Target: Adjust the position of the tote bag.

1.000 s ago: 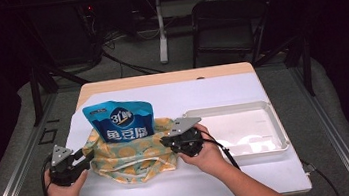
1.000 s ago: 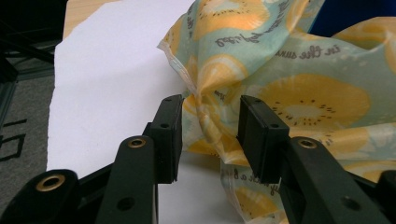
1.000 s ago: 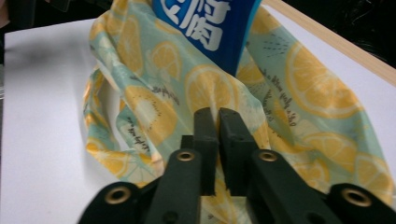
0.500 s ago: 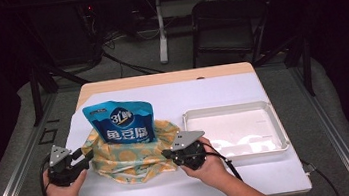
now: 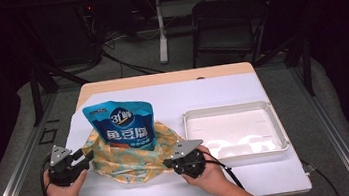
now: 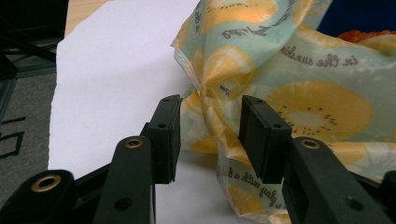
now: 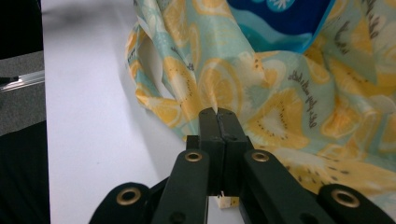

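Observation:
A blue snack pouch (image 5: 123,124) stands upright inside a crumpled bag (image 5: 129,159) printed with yellow fruit slices. My left gripper (image 5: 85,158) is at the bag's left edge. In the left gripper view, the left gripper (image 6: 210,126) has just been closing a little, and a bunched fold of the bag (image 6: 303,93) sits between its pads, which do not press it. My right gripper (image 5: 167,163) is low at the bag's right edge. Seen in the right gripper view, the right gripper (image 7: 218,114) is shut, pinching a crease of the bag (image 7: 289,116) below the pouch (image 7: 280,18).
A white tray (image 5: 276,125) with nothing in it lies to the right of the bag, close to my right hand. The white table cover (image 5: 212,91) stretches behind the bag. A dark chair (image 5: 224,26) and cables stand beyond the table.
My right gripper has sunk toward the table and come nearer the person, bringing the bag's right edge down with it. My left gripper has stayed put.

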A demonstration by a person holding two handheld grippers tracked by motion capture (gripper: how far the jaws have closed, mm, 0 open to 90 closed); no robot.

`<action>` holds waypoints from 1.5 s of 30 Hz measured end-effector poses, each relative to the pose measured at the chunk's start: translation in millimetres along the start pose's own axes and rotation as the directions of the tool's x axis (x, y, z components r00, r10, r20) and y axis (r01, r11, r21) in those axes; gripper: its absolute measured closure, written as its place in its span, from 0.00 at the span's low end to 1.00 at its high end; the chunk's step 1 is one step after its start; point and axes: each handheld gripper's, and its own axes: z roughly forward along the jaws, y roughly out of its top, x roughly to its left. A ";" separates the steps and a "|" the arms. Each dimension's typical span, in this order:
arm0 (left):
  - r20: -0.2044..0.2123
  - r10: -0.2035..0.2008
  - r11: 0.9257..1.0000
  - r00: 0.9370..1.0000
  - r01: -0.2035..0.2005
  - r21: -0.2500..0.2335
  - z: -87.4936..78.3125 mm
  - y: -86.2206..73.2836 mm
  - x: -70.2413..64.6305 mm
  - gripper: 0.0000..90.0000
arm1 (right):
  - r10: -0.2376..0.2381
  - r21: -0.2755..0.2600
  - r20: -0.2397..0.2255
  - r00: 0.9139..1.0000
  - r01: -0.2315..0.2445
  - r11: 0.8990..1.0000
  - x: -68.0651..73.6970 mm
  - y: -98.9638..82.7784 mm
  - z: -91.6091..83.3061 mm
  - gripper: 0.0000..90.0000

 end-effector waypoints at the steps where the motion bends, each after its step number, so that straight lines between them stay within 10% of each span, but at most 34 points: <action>1: 0.000 -0.001 1.000 1.000 0.001 0.003 -0.1 -0.1 0.3 0.65 | -0.005 0.008 0.001 1.000 0.005 1.000 0.0 -0.6 0.5 1.00; 26: -0.001 0.043 0.990 0.999 -0.042 0.138 17.8 -7.9 1.3 0.97 | 0.019 0.065 0.004 1.000 -0.019 0.998 2.4 -16.7 13.7 1.00; 34: -0.015 0.045 0.985 0.999 -0.042 0.169 21.4 -9.1 0.9 0.94 | 0.019 0.072 0.003 1.000 -0.019 0.997 2.3 -17.7 15.0 1.00; 45: -0.014 0.051 0.997 0.999 -0.050 0.055 -3.1 -0.5 -1.1 0.66 | 0.022 0.075 0.005 1.000 -0.023 0.997 1.9 -18.8 14.8 1.00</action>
